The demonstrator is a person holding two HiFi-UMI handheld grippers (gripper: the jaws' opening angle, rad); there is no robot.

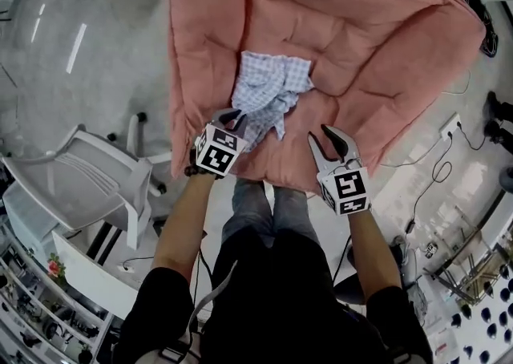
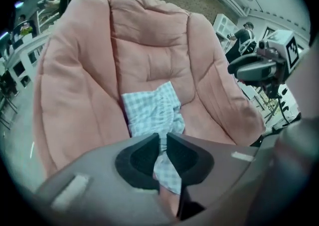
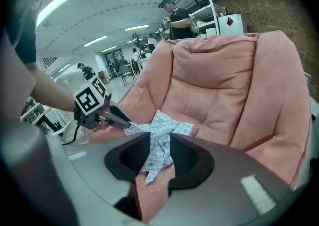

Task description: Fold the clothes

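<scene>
In the head view's middle, pinching the checked cloth (image 1: 271,90) on the pink cushion (image 1: 377,34) with the left gripper (image 1: 234,117), holding the right gripper (image 1: 318,132) parted and empty at lower right. In the left gripper view, clamping cloth at centre. In the right gripper view, framing it untouched between spread jaws.

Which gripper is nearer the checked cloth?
Left. The left gripper is clamped on the near edge of the checked cloth; the right gripper stands open beside it, not touching, over the pink cushion.
</scene>
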